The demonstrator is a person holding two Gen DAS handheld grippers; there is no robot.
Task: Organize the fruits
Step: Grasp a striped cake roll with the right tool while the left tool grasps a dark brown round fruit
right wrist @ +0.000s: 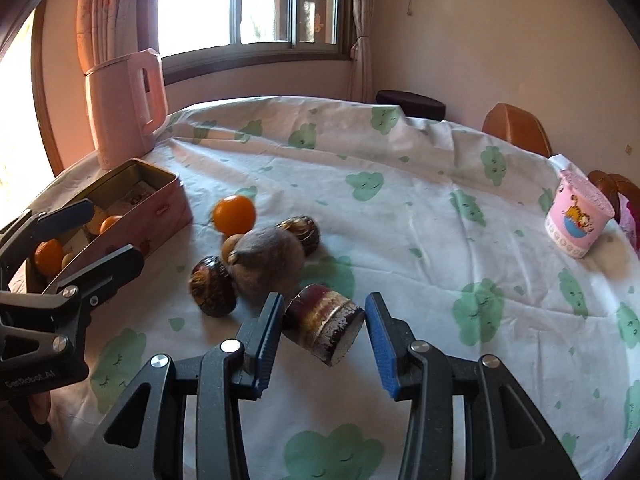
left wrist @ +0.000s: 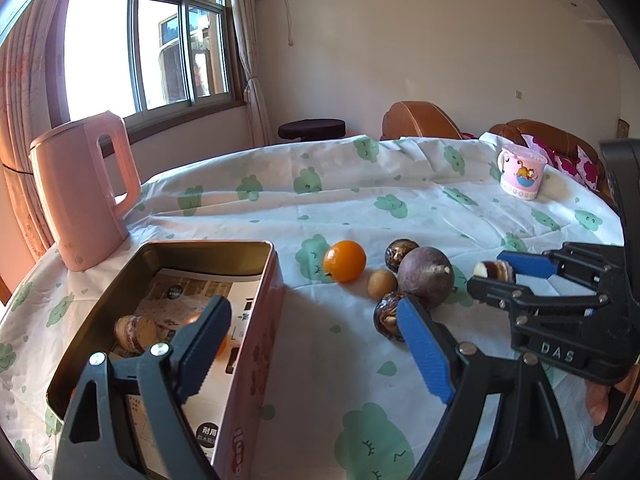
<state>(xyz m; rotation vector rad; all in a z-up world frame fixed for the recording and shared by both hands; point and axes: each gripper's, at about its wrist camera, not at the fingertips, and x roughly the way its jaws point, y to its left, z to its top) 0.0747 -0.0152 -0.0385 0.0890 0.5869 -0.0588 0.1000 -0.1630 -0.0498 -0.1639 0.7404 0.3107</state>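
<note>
My left tool (left wrist: 308, 344) hangs wide open and empty over the tin box (left wrist: 256, 320) at the tabletop's left. Only my right camera shows an orange (right wrist: 48, 258) inside that box. Mid-table lie another orange (left wrist: 345, 261), a purple passion fruit (left wrist: 425, 276) and dark round fruits. My right tool (right wrist: 324, 326) clamps a cut sugarcane piece (right wrist: 325, 326); the left camera shows only its end.

oranges (right wrist: 234, 214): 3 | kettle (right wrist: 124, 108): 1 | cup (right wrist: 576, 220): 1 | tin (right wrist: 160, 204): 1
</note>
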